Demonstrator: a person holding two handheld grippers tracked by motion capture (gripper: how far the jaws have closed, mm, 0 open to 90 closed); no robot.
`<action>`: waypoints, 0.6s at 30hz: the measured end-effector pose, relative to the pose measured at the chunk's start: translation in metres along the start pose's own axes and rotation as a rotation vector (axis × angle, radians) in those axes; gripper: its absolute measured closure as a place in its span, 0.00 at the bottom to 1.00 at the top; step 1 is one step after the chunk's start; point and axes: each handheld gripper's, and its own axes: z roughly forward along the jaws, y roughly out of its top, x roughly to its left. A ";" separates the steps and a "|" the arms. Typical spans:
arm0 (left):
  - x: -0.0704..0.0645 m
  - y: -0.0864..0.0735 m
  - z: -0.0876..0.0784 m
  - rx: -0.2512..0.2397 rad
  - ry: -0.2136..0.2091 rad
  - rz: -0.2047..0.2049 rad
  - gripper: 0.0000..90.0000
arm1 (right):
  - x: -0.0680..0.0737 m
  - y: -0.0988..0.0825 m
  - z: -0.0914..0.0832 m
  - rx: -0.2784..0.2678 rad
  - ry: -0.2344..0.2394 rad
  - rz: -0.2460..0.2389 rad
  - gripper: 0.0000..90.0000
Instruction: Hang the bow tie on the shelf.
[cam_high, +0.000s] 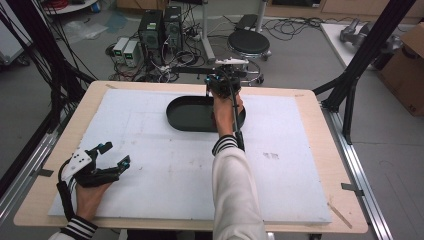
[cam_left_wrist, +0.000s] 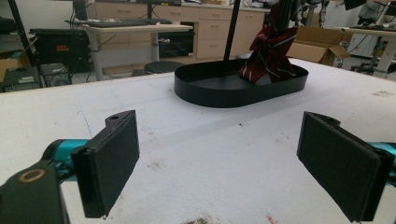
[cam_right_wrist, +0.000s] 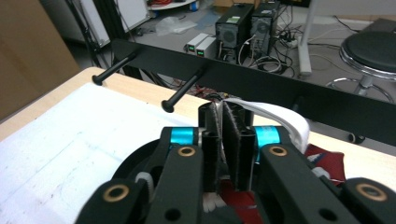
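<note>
Fingers (cam_right_wrist: 232, 140) of the right gripper (cam_right_wrist: 227, 135) are pressed nearly together on a red patterned cloth (cam_left_wrist: 270, 55), pinching its white-edged top; the left gripper (cam_high: 112, 156) has fingers (cam_left_wrist: 109, 161) spread wide with nothing between them. In the high view the right gripper (cam_high: 223, 80) is up at 12 o'clock on the worktop (cam_high: 310, 150), over the far right end of the black oval tray (cam_high: 185, 112). The left gripper view has the cloth standing bunched and upright, its lower end inside the tray at about 1 o'clock from the fingers, top end lifted. The left gripper sits at 8 o'clock on the worktop, well apart from the tray.

Progress, as a judgement: cloth reads as either being lowered into the tray or lifted out, can't tell which. If placing, mostly done; what's left is releasing the pinch and clearing the hand. Left gripper looks idle.
</note>
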 end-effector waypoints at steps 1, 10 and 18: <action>0.000 0.000 0.000 -0.001 0.000 -0.001 0.15 | 0.001 0.000 0.001 0.004 -0.002 -0.015 0.92; 0.000 0.000 0.000 0.000 0.000 0.000 0.15 | 0.006 0.002 -0.001 0.000 0.015 -0.070 0.64; -0.001 0.000 0.001 0.008 0.002 0.004 0.15 | 0.013 0.005 -0.011 0.009 0.065 -0.114 0.13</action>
